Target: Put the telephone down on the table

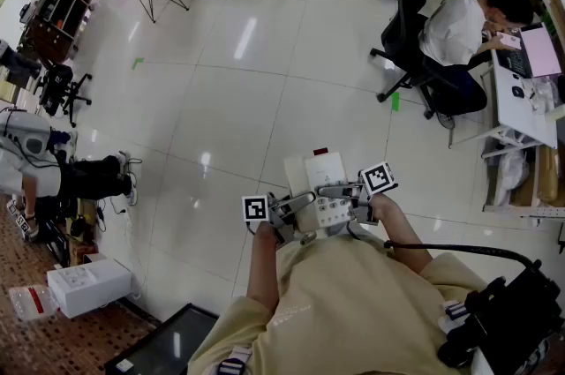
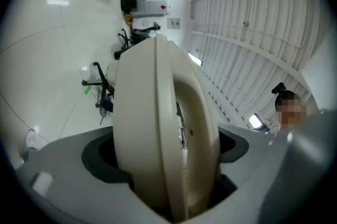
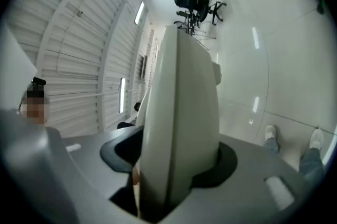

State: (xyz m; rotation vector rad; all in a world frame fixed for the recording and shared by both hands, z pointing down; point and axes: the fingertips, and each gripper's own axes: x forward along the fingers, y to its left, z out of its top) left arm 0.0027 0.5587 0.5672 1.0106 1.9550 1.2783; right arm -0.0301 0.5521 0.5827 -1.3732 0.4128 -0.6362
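Carrying the cream plastic telephone [image 1: 325, 179], left gripper [image 1: 291, 210] and right gripper [image 1: 346, 191] both pinch it tight; next it probably needs a tabletop underneath.

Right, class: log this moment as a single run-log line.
left hand-held gripper: shut on telephone | right hand-held gripper: shut on telephone | telephone: held above floor, not yet set down

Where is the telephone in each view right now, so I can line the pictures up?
Head view: the telephone sits low centre, held between the left gripper and the right gripper.
Left gripper view: the telephone fills the centre, clamped between the jaws.
Right gripper view: the telephone fills the centre, edge-on, clamped between the jaws.
Shared landmark: the glossy white tiled floor.
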